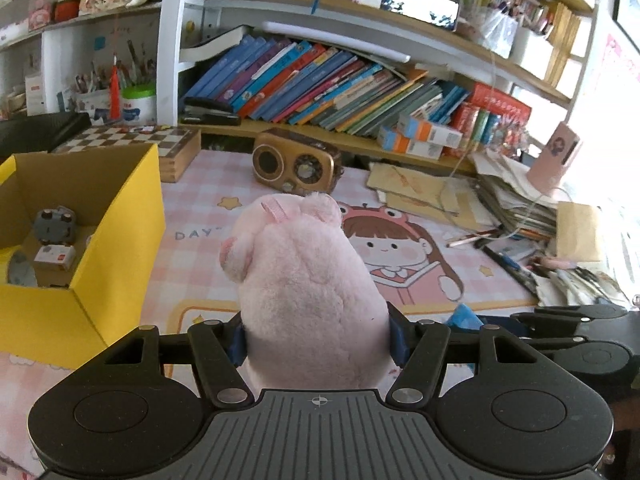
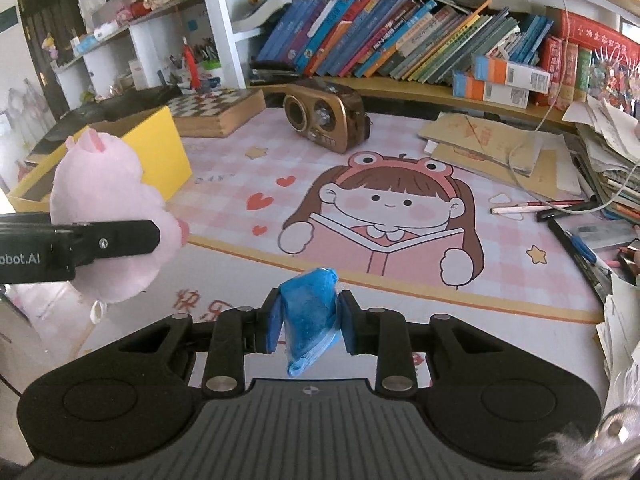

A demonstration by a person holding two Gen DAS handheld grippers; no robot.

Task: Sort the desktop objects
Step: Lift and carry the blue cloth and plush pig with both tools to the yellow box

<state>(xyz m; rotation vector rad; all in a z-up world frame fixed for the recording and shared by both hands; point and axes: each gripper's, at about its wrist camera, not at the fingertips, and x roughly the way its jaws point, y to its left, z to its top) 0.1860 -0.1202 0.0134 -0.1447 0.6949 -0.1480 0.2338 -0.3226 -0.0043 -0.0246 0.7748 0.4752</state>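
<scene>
A pink plush toy (image 1: 304,288) fills the middle of the left wrist view, and my left gripper (image 1: 318,340) is shut on its body, holding it above the desk mat. The same plush toy (image 2: 104,216) shows at the left of the right wrist view, with a left-gripper finger (image 2: 116,238) across it. My right gripper (image 2: 308,320) is shut on a small blue plastic bag (image 2: 310,312), lifted off the mat. A yellow cardboard box (image 1: 116,248) stands open to the left of the plush, with several small items inside.
A brown retro radio (image 2: 326,120) and a wooden chessboard box (image 2: 216,112) stand at the back of the pink desk mat (image 2: 400,280). Papers, pens and cables (image 2: 580,184) pile up on the right. Bookshelves (image 1: 320,80) rise behind.
</scene>
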